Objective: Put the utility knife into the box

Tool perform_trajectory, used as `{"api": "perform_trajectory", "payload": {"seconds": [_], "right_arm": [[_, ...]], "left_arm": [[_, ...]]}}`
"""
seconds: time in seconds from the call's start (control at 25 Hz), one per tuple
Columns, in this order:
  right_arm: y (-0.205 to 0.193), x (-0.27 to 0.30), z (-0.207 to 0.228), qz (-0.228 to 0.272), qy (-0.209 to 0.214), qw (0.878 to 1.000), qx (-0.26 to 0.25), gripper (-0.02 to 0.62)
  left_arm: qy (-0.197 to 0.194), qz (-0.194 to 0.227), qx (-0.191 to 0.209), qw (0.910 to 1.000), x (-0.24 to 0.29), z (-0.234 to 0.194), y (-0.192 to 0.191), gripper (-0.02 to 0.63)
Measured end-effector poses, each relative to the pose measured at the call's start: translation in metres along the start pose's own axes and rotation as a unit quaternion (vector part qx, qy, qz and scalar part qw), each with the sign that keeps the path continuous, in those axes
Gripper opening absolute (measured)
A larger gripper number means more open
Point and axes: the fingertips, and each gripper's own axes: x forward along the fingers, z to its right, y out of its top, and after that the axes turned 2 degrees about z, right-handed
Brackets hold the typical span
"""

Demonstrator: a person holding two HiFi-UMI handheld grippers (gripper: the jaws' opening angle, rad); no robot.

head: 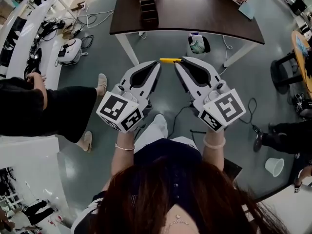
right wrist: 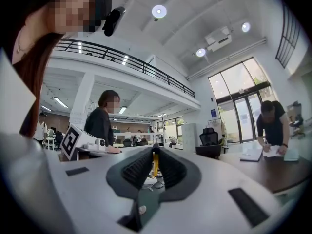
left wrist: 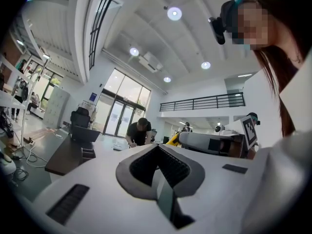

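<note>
A yellow utility knife sticks out sideways to the left from the tip of my right gripper, which is shut on it. In the right gripper view, the knife shows as a thin yellow strip pinched between the jaws of the right gripper. My left gripper is shut on nothing, its tip just left of the knife's free end. In the left gripper view, the jaws of the left gripper meet, and the knife shows beyond them. A dark compartmented box stands on the brown table ahead. Both grippers hang over the floor.
A white table leg and a small bin stand under the table. A person in black stands at the left. Cables lie on the floor at the far left, a white cup at the right. Someone writes at the table's far side.
</note>
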Motion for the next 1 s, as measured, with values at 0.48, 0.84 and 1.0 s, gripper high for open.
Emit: {"api": "perform_trajectory", "payload": {"seconds": [0.48,0.84,1.0], "right_arm": [[-0.005,0.081,0.061,-0.012,-0.013,1.0,0.003,0.049],[-0.006,0.163,0.15,0.002,0.009,1.0,-0.006,0.049],[-0.007,0.202,0.202,0.0,0.023,1.0,-0.004,0.049]], "left_arm": [[0.004,-0.008,-0.014,0.9999,0.047,-0.088,0.007,0.002],[0.026,-0.007,-0.008,0.9996,0.127,-0.174,0.009,0.002],[0.042,-0.006,-0.01,0.999,0.178,-0.216,0.009,0.002]]}}
